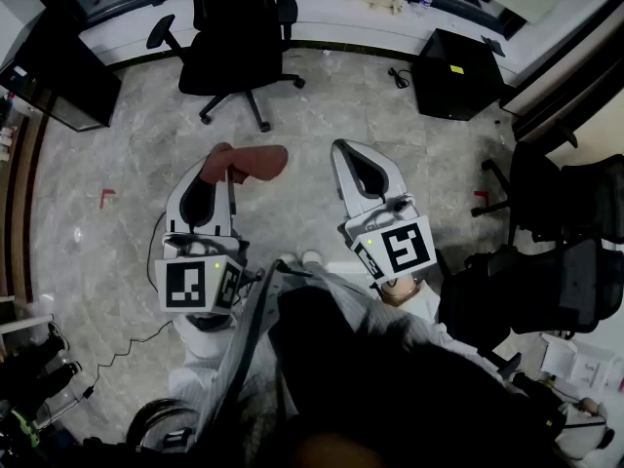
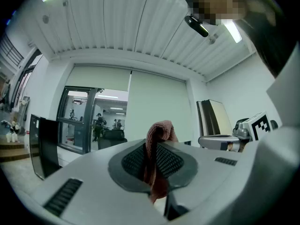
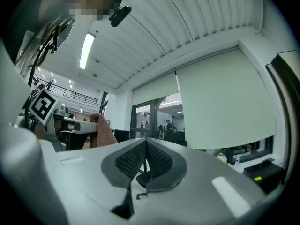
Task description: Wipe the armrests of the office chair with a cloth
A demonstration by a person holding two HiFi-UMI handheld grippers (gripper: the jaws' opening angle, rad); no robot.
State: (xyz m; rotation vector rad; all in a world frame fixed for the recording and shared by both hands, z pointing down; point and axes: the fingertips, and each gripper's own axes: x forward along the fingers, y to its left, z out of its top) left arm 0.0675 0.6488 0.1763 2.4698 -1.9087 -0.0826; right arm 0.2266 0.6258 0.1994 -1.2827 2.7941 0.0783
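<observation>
A black office chair (image 1: pixel 234 37) with two armrests stands on the floor well ahead of me, out of reach of both grippers. My left gripper (image 1: pixel 220 164) is shut on a reddish-brown cloth (image 1: pixel 257 160), which flops out to the right of its tips. In the left gripper view the cloth (image 2: pixel 158 136) is pinched between the ribbed pads and bunches above them. My right gripper (image 1: pixel 342 150) is held beside it, shut with nothing between its pads (image 3: pixel 158 162). The cloth (image 3: pixel 105 132) also shows at the left of the right gripper view. Both grippers are tilted upward, towards the ceiling.
A black box-shaped cabinet (image 1: pixel 456 74) stands at the far right and a dark cabinet (image 1: pixel 57 88) at the far left. More black chairs (image 1: pixel 565 252) crowd the right side. A cable (image 1: pixel 127 347) trails on the grey marble floor at the lower left.
</observation>
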